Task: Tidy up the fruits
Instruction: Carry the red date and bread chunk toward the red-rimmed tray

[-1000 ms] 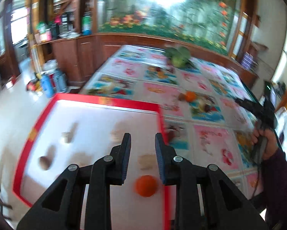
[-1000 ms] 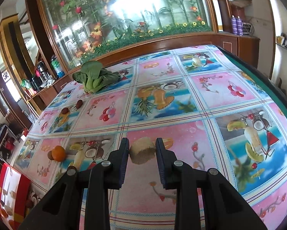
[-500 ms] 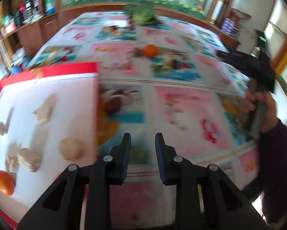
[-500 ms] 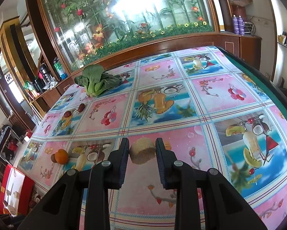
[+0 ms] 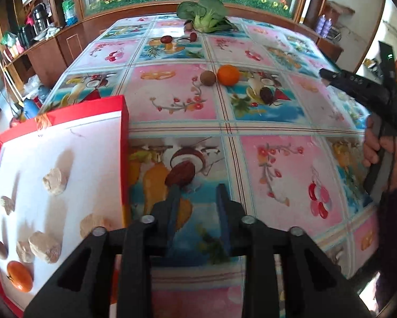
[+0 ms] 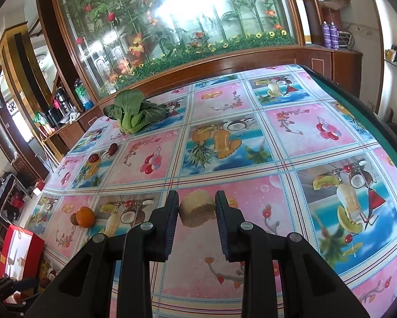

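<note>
Fruit-print oilcloth table [image 5: 251, 129], red box at its left edge, and both grippers are busy.

Down comes the left gripper [image 5: 198, 193], jaws just been opening and nothing between them yet, with a dark red date [image 5: 181, 175] lying at the tip of its left finger in the lower middle of the frame. It looks small, light, smooth and a bit squashy, so I'd take it across its short middle, gently. Right gripper [image 6: 197, 204] pinches a tan, crumbly-looking cake [image 6: 197, 208] above the cloth; I'd guess a hard squeeze breaks it. Over in the lower left, the red box [image 5: 124, 143] already holds several pale lumps, a small brown fruit and an orange [image 5: 19, 279]. Another orange [image 5: 228, 75] and a kiwi [image 5: 208, 78] touch, upper middle.
</note>
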The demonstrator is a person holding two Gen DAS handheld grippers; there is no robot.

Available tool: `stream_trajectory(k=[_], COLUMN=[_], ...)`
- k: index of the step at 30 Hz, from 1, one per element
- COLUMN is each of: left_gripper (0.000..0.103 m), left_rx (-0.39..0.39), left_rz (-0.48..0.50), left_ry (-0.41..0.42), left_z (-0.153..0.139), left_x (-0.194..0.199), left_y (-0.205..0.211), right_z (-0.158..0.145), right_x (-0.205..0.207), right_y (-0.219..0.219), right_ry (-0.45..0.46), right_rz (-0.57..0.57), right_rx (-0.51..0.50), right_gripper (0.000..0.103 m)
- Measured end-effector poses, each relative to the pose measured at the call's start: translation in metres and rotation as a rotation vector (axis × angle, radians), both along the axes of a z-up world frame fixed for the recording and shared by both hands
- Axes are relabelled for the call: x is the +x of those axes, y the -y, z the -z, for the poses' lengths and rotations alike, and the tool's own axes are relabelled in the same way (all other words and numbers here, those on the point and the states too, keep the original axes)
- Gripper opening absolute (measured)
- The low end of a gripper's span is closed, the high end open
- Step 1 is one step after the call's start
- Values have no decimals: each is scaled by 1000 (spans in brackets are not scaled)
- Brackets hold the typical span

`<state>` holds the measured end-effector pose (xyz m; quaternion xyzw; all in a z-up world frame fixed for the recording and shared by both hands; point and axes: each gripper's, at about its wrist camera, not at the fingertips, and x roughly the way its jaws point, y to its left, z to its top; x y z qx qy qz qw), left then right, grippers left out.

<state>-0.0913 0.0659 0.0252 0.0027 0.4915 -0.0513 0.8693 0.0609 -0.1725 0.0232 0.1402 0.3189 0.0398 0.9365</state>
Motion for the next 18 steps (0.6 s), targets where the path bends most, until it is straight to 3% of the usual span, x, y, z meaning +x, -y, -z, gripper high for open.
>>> stream_trajectory(k=[1, 2, 6, 11, 18], left_gripper=[53, 57, 57, 56, 28], left_rx=[6, 2, 26, 30, 39], left_rz=[-19, -29, -52, -37, -16], left_ry=[3, 11, 36, -20, -16], left_z=[-1, -2, -6, 11, 11], left_x=[4, 5, 13, 23, 20], left_y=[1, 1, 2, 5, 9], right_z=[0, 0, -1, -2, -4], right_x=[0, 0, 1, 1, 1], right_y=[0, 0, -1, -1, -2], right_ry=[2, 5, 6, 9, 15], right_rz=[0, 1, -7, -8, -14], right_rx=[-1, -3, -8, -3, -8], right_gripper=[27, 27, 27, 27, 27])
